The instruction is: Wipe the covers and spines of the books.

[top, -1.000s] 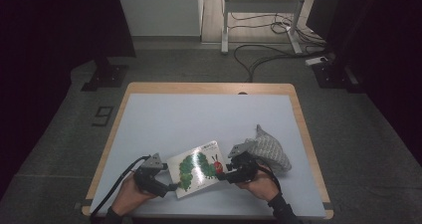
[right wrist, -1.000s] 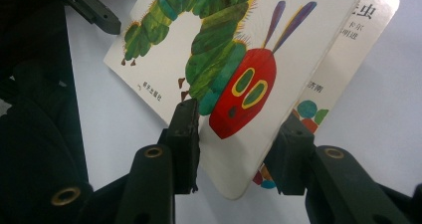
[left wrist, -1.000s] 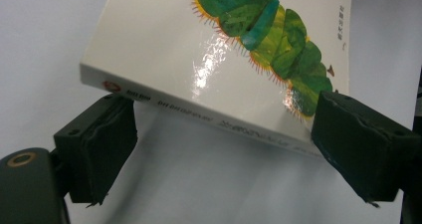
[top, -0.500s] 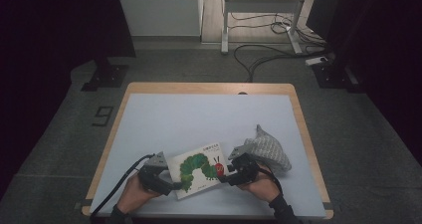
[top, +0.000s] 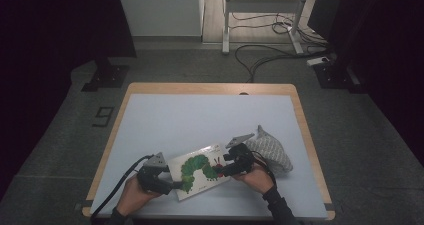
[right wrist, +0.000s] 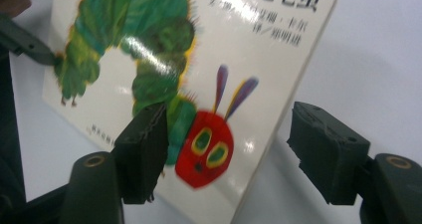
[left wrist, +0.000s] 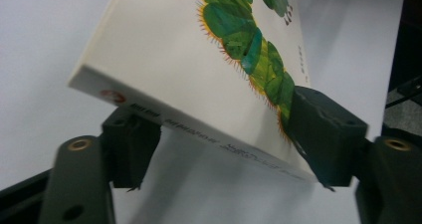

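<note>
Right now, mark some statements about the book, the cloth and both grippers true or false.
1. The book has a green caterpillar with a red head on its cover. True.
2. The right gripper clamps the book. False: its jaws have just been opening and stand apart, with the book's edge between them.
3. A grey cloth bundle lies right of the book. True.
4. The left gripper holds the cloth bundle. False: its jaws have just been closing and sit above and below the book's spine edge.
</note>
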`<state>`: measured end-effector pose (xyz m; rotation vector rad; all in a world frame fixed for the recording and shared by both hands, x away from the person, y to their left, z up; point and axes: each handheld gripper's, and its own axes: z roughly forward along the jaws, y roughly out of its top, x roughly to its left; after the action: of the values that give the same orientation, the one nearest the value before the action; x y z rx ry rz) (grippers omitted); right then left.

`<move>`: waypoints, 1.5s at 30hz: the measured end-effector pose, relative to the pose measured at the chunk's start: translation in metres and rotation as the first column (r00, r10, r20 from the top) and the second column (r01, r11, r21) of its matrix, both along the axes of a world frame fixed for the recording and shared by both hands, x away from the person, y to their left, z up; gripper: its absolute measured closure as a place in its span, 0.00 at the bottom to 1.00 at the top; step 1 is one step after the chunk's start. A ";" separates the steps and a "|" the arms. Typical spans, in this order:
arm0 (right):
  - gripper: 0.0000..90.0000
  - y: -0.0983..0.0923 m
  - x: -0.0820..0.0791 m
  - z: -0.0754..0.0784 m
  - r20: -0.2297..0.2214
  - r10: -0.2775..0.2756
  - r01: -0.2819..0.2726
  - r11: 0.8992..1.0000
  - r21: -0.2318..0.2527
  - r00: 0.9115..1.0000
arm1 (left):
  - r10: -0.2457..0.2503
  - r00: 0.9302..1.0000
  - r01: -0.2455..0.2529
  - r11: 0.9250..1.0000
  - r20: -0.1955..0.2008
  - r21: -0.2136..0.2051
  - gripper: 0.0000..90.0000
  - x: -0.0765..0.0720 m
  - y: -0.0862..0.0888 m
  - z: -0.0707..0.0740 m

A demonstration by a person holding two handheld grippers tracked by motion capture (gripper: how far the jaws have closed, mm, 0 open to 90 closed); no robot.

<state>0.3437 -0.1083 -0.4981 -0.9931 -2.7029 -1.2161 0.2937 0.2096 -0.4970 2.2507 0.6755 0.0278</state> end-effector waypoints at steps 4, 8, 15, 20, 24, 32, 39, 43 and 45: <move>0.41 0.006 0.005 0.000 -0.011 -0.001 0.001 1.000 0.022 1.000 | 0.003 1.000 -0.003 1.000 -0.011 -0.027 0.44 0.000 0.004 0.005; 0.43 0.008 0.005 0.004 -0.009 -0.009 0.010 1.000 0.014 1.000 | 0.001 1.000 -0.002 0.999 -0.023 -0.035 0.47 0.001 0.005 0.007; 0.49 0.006 0.004 0.011 0.035 -0.031 0.029 0.999 0.037 0.999 | 0.010 1.000 -0.010 0.999 0.014 -0.036 0.57 0.001 0.009 0.018; 0.50 0.009 0.006 0.016 0.072 -0.044 0.041 0.998 0.040 0.996 | 0.025 0.998 -0.024 1.000 0.063 -0.002 0.63 0.002 0.009 0.028; 0.50 0.009 0.007 0.021 0.092 -0.057 0.052 0.997 0.050 0.994 | 0.030 0.994 -0.033 0.999 0.103 0.023 0.67 0.001 0.007 0.035; 0.50 0.013 0.009 0.026 0.136 -0.075 0.069 0.996 0.048 0.988 | 0.037 0.987 -0.045 0.998 0.156 0.047 0.74 0.001 0.008 0.042; 0.49 0.020 0.011 0.030 0.199 -0.077 0.073 0.997 0.031 0.977 | 0.056 0.978 -0.071 0.995 0.200 0.069 0.77 0.003 0.011 0.045; 0.49 0.023 0.014 0.032 0.230 -0.063 0.057 0.998 0.033 0.971 | 0.065 0.972 -0.086 0.993 0.225 0.084 0.77 0.002 0.011 0.045; 0.48 0.025 0.017 0.029 0.231 -0.056 0.053 0.998 0.023 0.971 | 0.062 0.968 -0.087 0.992 0.243 0.095 0.77 0.002 0.010 0.043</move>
<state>0.3602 -0.0836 -0.4688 -0.9871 -2.8487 -1.4475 0.2961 0.2195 -0.4537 2.2721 0.6392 0.3740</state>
